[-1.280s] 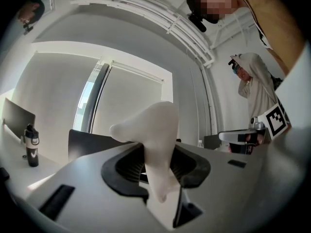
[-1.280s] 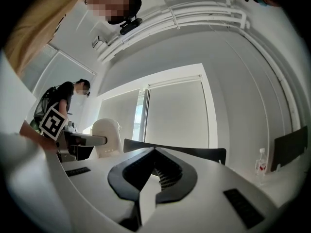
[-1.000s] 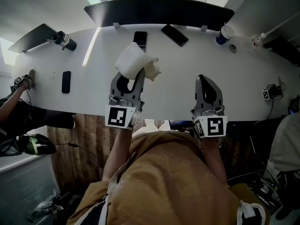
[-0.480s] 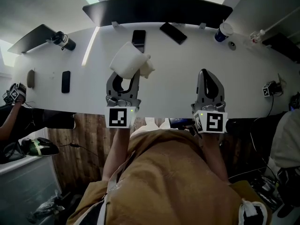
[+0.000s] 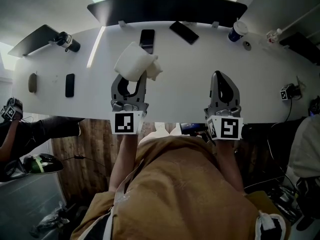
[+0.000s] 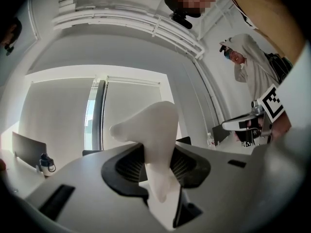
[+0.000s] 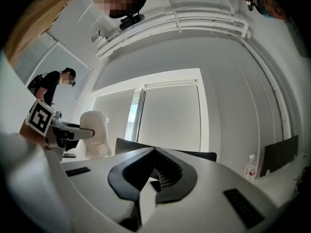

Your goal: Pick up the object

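Over the white table (image 5: 195, 69), left claw (image 5: 130, 78) clamps a white object (image 5: 132, 61); right claw (image 5: 223, 78) is closed, empty

Bright, even light fills the room. On the white table (image 5: 190, 74) a long streak of glare (image 5: 96, 49) runs near its left end, while the space beneath the table falls into deep shadow. The table's edges bow strongly with wide-angle distortion. In both gripper views black vignetting rings the picture, the window (image 6: 92, 115) beyond the table is blown out, and surfaces nearest the lens are soft.
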`<state>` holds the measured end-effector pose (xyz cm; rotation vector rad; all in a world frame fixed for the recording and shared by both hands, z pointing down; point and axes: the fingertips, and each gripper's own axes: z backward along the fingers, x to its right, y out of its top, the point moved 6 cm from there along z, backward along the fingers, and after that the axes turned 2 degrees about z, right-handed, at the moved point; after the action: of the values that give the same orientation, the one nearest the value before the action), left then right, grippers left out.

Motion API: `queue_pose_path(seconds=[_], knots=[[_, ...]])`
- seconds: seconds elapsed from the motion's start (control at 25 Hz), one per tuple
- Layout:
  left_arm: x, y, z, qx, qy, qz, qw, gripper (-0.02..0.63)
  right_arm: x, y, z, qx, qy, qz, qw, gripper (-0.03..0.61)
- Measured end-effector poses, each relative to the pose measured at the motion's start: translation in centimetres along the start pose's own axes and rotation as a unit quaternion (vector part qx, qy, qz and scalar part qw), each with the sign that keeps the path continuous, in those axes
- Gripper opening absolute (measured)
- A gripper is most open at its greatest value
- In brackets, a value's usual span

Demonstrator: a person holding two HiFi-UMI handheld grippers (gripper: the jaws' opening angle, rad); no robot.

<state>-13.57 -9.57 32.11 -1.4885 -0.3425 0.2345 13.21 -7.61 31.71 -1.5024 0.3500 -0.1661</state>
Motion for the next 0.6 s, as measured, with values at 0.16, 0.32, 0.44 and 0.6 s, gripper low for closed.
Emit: queue_pose_path(seconds=[0.16,0.32,0.44,0.6], knots=[[0.07,0.00,0.11,-0.001,0.001,-0.005,1.0000,0.147,-0.25,-0.14,0.06,-0.013,0.005,0.012,1.000,0.008],[0.08,-0.14,0.27,-0.001,0.001,-0.002,1.0000,0.147,-0.33,-0.23,0.31,-0.014,0.006,0.013,1.000,0.008],[0.11,-0.05,0.36,0.002,0.001,0.011,0.9999,0.147,-0.24,-0.31,0.50,-0.019,0.004,0.012,1.000,0.008],[0.01,0.12,0.36,0.000,0.002,0.008,1.0000,0.147,-0.12,-0.32,0.60,-0.020,0.003,0.013,1.000,0.008]])
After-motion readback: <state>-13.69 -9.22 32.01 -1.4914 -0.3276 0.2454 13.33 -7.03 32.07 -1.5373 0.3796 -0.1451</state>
